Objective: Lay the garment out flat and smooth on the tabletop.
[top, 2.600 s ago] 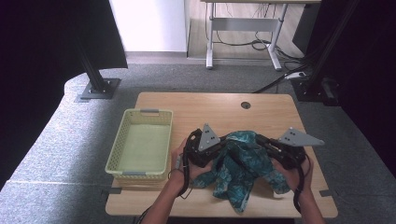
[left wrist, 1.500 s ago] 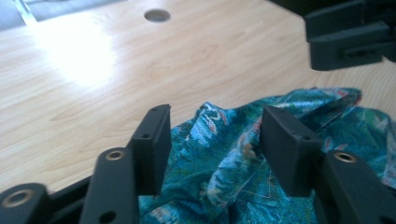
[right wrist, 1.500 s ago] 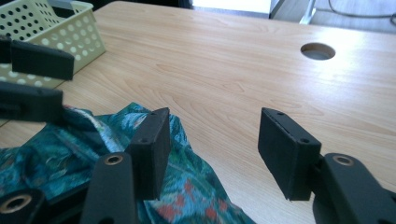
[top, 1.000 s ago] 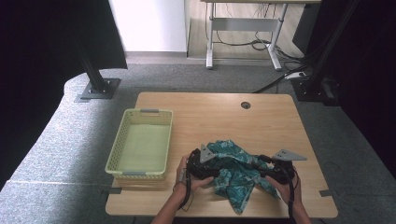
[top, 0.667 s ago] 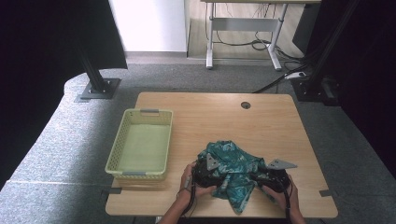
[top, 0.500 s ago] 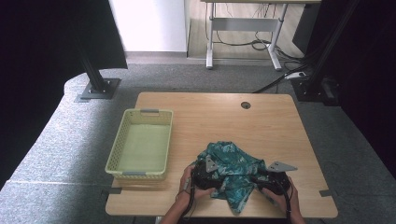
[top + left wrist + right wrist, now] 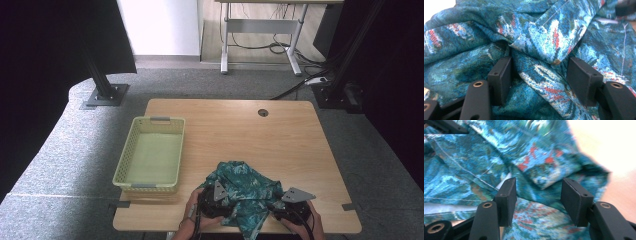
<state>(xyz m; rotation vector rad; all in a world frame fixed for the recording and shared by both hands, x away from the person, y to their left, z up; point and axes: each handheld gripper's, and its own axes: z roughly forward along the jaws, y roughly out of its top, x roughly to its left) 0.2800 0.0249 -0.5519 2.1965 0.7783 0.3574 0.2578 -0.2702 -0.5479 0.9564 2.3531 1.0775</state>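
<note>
While both grippers stand wide with cloth (image 7: 243,188) bunched between the jaws but not pinched, the left gripper (image 7: 537,75) and right gripper (image 7: 536,195) should each settle on a single hem before closing. That cloth lies crumpled at the table's (image 7: 280,135) near edge, right of the basket (image 7: 152,157). No readable writing.
</note>
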